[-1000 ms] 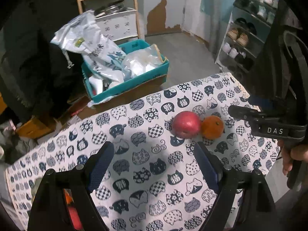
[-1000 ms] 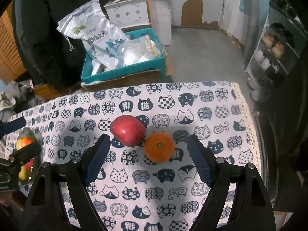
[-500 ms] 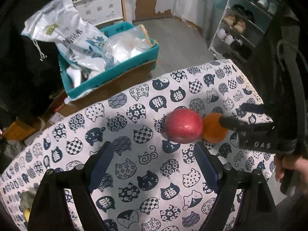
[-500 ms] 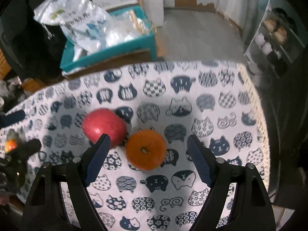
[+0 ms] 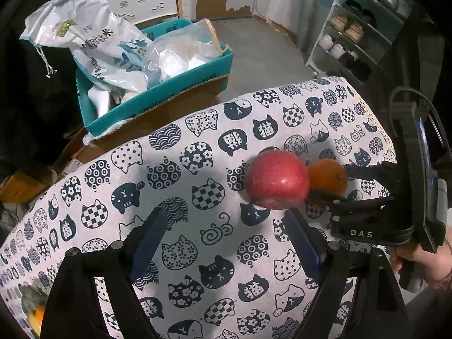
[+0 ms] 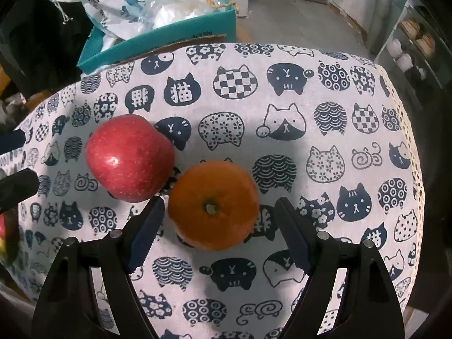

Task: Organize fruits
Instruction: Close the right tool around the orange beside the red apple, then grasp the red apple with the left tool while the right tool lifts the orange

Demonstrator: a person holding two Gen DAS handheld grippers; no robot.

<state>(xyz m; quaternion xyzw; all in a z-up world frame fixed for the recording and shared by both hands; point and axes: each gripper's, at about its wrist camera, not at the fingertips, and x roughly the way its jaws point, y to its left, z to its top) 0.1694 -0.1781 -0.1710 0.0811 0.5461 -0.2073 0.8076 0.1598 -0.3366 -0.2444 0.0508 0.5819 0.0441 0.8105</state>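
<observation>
On the table (image 6: 325, 56), covered by a cat-print cloth, a red apple (image 6: 130, 158) and an orange (image 6: 213, 204) lie side by side, touching or nearly so. The right wrist view looks steeply down on them: the right gripper (image 6: 219, 233) has its jaws spread wide, one on each side of the orange, with a gap at either side so the pads do not press it. The orange's stem dimple faces up. The left wrist view shows what that view cannot: the whole right gripper (image 5: 364, 197) from the side, with a hand (image 5: 421, 262) on its handle at the right edge. In this view the left gripper (image 5: 223, 243) also has its jaws wide apart with only cloth between them; the apple (image 5: 276, 179) sits beyond its right fingertip, half hiding the orange (image 5: 329, 176). Only the left view catches more fruit (image 5: 36, 315) at the lower left corner. Behind the table stands a teal box (image 5: 158, 93) stuffed with bags, and a shoe rack (image 5: 356, 34) stands to the right.
</observation>
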